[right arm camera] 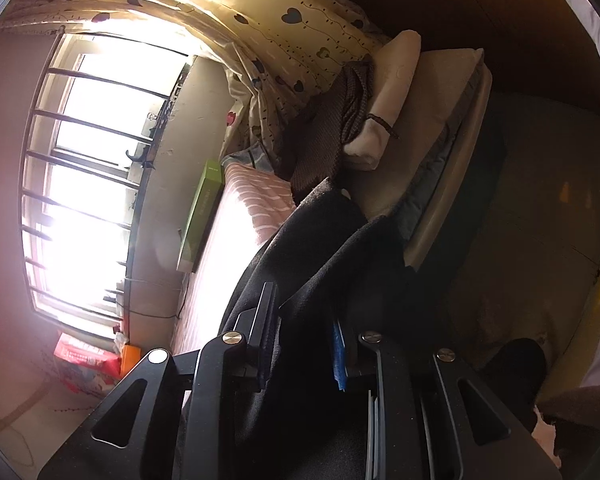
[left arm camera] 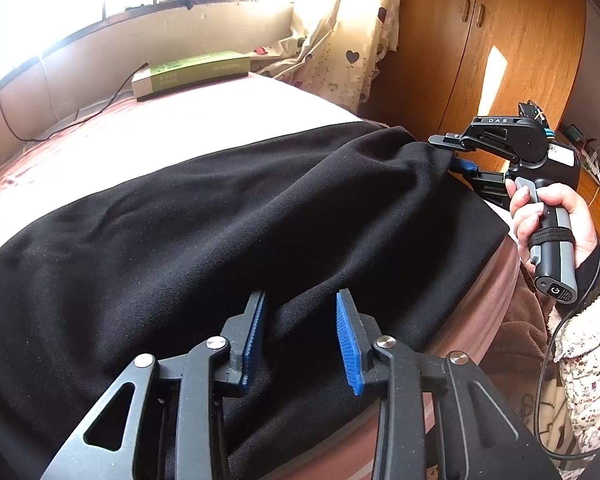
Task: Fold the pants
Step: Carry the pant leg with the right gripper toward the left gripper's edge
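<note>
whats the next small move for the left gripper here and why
Probably close the left gripper on the black fabric pants. Its jaws stand open around a raised ridge of cloth at the near edge of the pink bed, while the right gripper already pinches the far corner.

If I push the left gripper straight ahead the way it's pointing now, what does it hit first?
Most likely the black pants. The left gripper is open just over the fabric, which fills the path ahead. The right gripper, pinching the far edge, sits off to the side; depth is uncertain.
</note>
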The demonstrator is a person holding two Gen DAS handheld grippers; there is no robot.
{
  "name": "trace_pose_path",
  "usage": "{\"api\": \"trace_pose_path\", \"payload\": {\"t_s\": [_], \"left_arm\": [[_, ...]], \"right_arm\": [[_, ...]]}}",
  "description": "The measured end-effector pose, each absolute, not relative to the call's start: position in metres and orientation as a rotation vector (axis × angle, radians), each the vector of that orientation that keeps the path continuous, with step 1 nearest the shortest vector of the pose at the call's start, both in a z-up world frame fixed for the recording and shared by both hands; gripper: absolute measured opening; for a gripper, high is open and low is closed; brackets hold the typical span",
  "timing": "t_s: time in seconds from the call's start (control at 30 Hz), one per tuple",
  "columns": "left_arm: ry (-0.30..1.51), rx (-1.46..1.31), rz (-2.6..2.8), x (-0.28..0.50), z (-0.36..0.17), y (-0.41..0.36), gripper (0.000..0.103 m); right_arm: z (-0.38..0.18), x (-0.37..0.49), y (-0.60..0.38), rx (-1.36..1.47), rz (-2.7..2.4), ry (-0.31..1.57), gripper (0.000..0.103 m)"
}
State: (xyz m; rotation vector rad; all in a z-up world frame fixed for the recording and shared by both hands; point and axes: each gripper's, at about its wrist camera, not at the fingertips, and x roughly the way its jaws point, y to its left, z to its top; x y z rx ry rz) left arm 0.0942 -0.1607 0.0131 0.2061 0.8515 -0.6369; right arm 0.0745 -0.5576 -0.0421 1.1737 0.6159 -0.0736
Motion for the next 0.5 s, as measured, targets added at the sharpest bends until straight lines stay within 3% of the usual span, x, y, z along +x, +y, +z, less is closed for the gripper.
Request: {"api": "trace_pose_path", "payload": {"t_s": [0.07,0.13,0.5], "left_arm": [[0.851,0.202,-0.644,0.094,0.015,-0.160,0.034],[0.847,0.195,-0.656,0.093,0.018,-0.159,0.029],[0.754,0.124,-0.741,0.070,0.052,-0.145,0.025]], "right_arm": [[-0.038,0.071,-0.558,1.155,-0.086,0.596,0.008],[-0.028,0.066,-0.557,1.111,-0.099,0.560,0.006],[0.030,0.018,-0.548,1.018,-0.083,0.390,0.005]]}}
